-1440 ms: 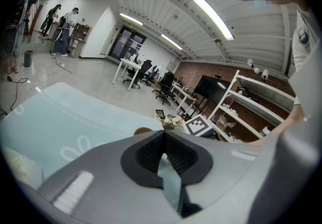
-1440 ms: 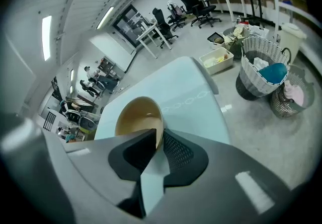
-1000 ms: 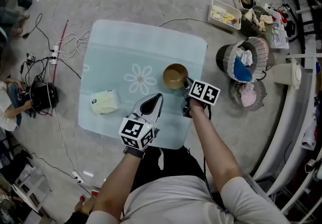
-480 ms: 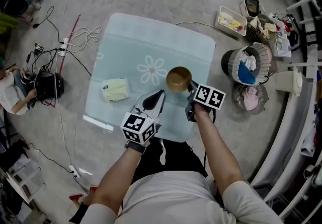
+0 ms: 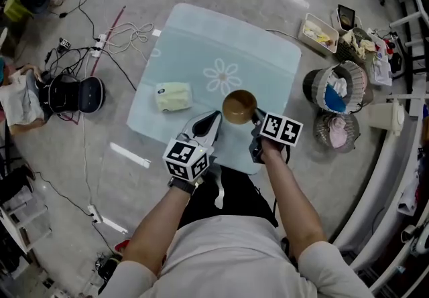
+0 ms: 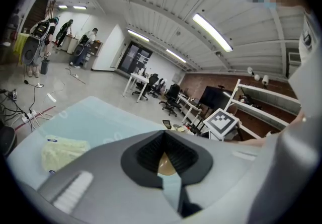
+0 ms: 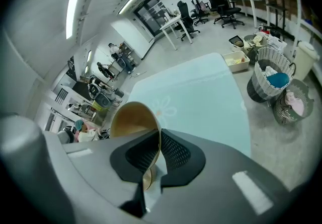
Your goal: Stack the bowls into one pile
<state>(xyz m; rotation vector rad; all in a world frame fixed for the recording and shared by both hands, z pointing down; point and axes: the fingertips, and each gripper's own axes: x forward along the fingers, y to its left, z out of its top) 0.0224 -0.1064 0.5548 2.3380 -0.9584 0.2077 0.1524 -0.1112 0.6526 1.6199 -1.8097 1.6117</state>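
One brown bowl (image 5: 238, 105) hangs over the near right part of the pale blue table (image 5: 261, 55), beside its flower print. My right gripper (image 5: 253, 116) is shut on the bowl's near rim; in the right gripper view the rim (image 7: 132, 117) runs down between the black pads (image 7: 173, 150). My left gripper (image 5: 215, 116) sits just left of the bowl, apart from it, shut and empty. In the left gripper view a sliver of the bowl (image 6: 166, 165) shows beyond the closed jaws. No second bowl is in view.
A pale yellow cloth pack (image 5: 173, 96) lies on the table's left part. Right of the table stand two laundry baskets (image 5: 336, 86) (image 5: 336, 131), a white bin (image 5: 384, 108) and a tray (image 5: 320, 33). Cables (image 5: 115, 38) and a black bag (image 5: 71, 94) lie on the floor at left.
The head view has swung, so the table now sits higher and further right in the picture. The bowl stays in my right gripper and has edged a little nearer the flower print.
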